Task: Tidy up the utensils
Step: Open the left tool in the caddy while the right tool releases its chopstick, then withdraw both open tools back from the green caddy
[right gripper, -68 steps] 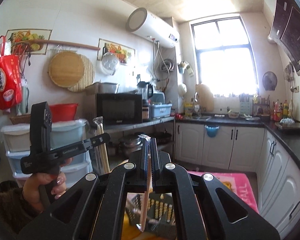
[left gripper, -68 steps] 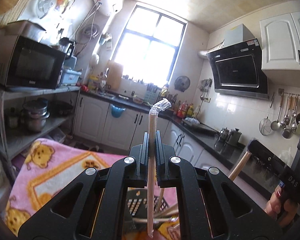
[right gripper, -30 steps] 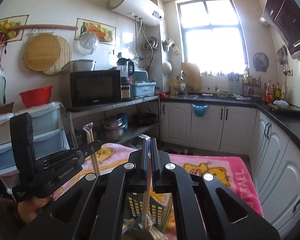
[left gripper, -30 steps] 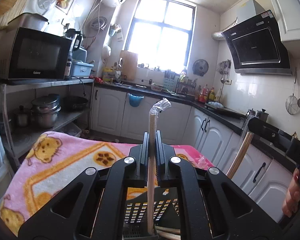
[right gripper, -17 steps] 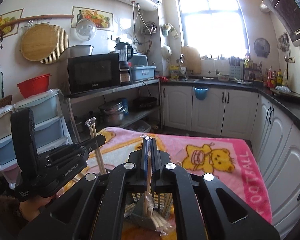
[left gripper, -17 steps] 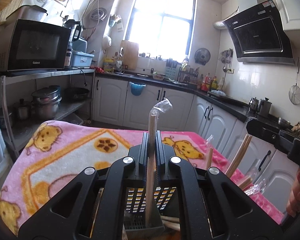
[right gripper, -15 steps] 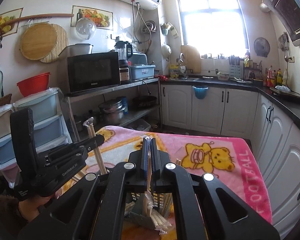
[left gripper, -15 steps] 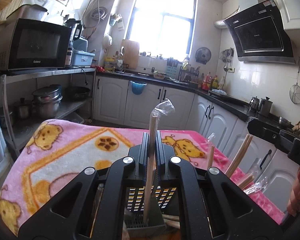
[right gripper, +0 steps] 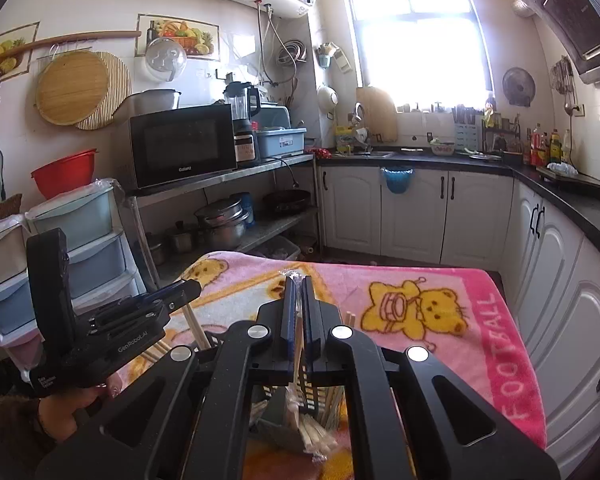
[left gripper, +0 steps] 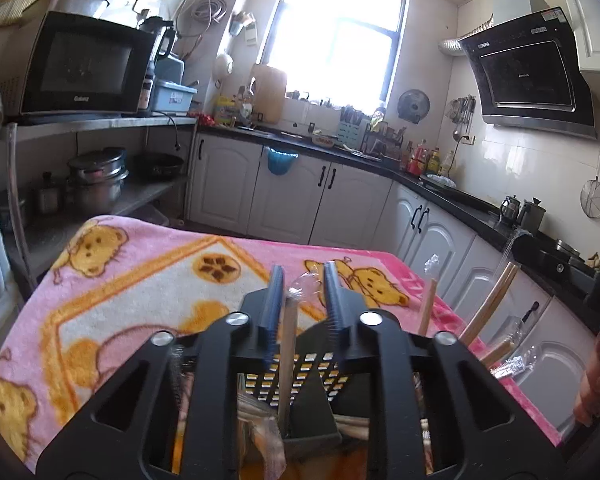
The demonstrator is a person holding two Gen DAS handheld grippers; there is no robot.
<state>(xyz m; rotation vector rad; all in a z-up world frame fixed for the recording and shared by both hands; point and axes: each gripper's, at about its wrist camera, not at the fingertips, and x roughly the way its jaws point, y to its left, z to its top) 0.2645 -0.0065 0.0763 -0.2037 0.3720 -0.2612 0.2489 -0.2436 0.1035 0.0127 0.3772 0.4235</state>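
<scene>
In the left wrist view my left gripper [left gripper: 302, 276] is opening; its jaws stand apart. A wrapped pair of chopsticks [left gripper: 287, 352] stands loose between them, close to the left pad, its lower end in the black perforated utensil holder [left gripper: 320, 376]. In the right wrist view my right gripper [right gripper: 298, 280] is only starting to open. Its pads still press on a second wrapped pair of chopsticks [right gripper: 299, 320], which hangs into the holder [right gripper: 274, 420]. Each gripper shows in the other's view: left gripper [right gripper: 180, 292], right gripper [left gripper: 560, 264].
The holder stands on a table under a pink bear blanket [left gripper: 140, 288] and contains several other chopsticks [left gripper: 428, 308]. A hand [right gripper: 72, 404] grips the left tool. White cabinets [left gripper: 284, 196] and a shelf rack with pots [right gripper: 220, 224] lie beyond the table.
Both grippers came down over the holder. The left jaws have parted, and their chopsticks have slid down, the wrapped top now level with the fingertips.
</scene>
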